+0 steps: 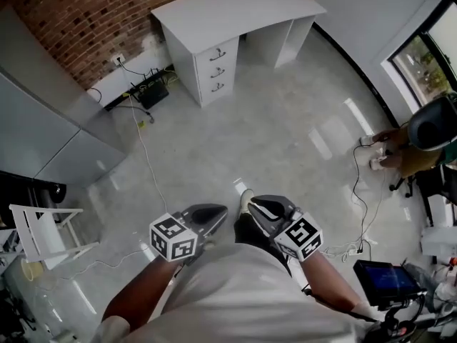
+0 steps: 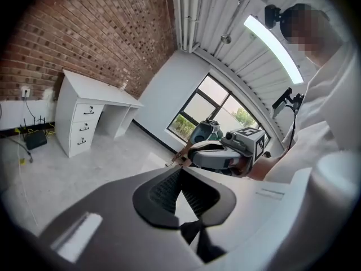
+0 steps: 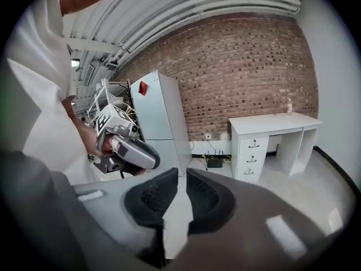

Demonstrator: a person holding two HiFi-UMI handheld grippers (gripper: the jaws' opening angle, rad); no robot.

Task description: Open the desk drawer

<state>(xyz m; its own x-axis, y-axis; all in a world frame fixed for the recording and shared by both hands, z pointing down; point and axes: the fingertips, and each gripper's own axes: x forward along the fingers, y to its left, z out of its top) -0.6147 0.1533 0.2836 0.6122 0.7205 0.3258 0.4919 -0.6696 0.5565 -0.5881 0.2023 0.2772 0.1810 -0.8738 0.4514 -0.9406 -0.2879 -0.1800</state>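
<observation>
The white desk [image 1: 235, 9] stands against the brick wall far ahead, with three stacked drawers [image 1: 216, 68] on its left side, all closed. It also shows small in the left gripper view, desk [image 2: 96, 92], and in the right gripper view, desk [image 3: 273, 123], with the drawers [image 3: 252, 157]. Both grippers hang close to my body, well short of the desk. The left gripper [image 1: 216, 215] [image 2: 180, 171] has its tips touching and holds nothing. The right gripper [image 1: 258, 206] [image 3: 183, 172] shows a narrow gap between its pads, empty.
A tall grey cabinet [image 1: 43, 134] stands at the left. A black router with cables [image 1: 150, 91] sits by the wall, and a cord [image 1: 146, 163] trails over the glossy floor. There is a white chair [image 1: 43, 234] at near left. A seated person [image 1: 428, 131] and more cables are at the right.
</observation>
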